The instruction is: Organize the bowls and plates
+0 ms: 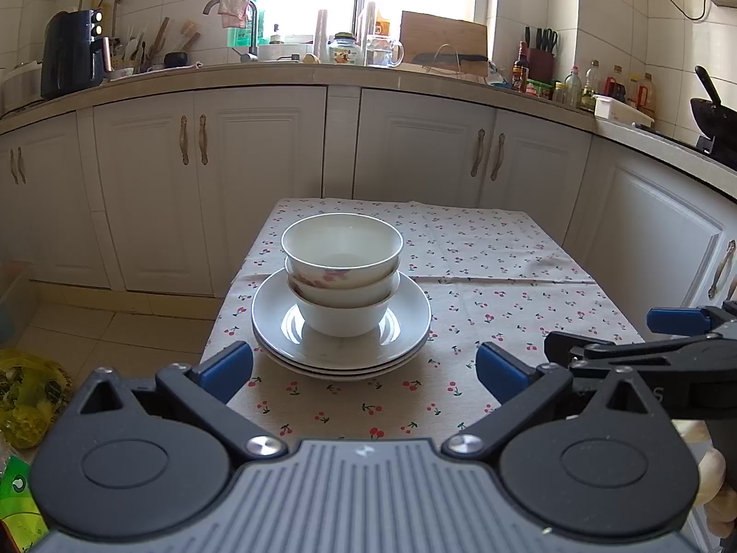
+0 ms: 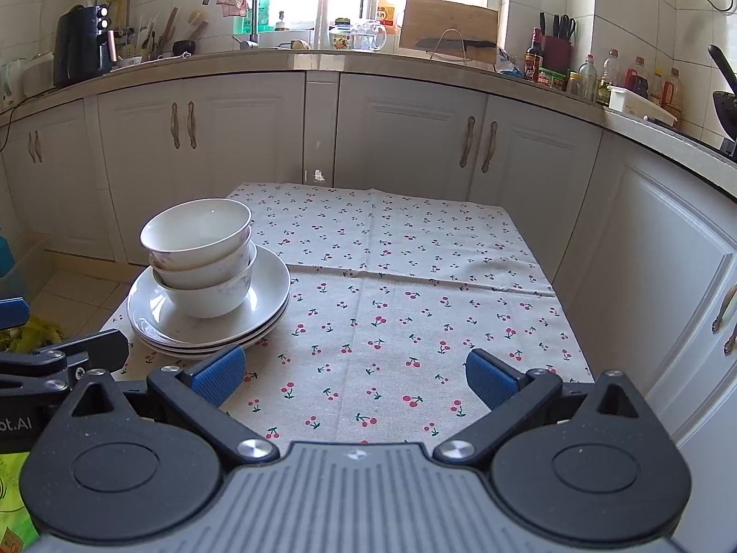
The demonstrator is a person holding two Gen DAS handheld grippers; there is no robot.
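Three white bowls (image 1: 342,272) are nested in a stack, the middle one with a pink flower print. They stand on a stack of three white plates (image 1: 271,318) on the cherry-print tablecloth (image 1: 483,304). My left gripper (image 1: 364,368) is open and empty, just in front of the plates. My right gripper (image 2: 354,375) is open and empty, to the right of the stack, over bare cloth. The bowls (image 2: 202,258) and plates (image 2: 271,285) show at the left of the right wrist view. The right gripper also shows at the right edge of the left wrist view (image 1: 663,336).
The small table stands in front of white kitchen cabinets (image 1: 258,175) under a counter (image 1: 322,71) crowded with a sink tap, jars, bottles and a black air fryer (image 1: 73,57). A yellow-green bag (image 1: 27,396) lies on the floor at left. A wok (image 1: 714,115) sits at far right.
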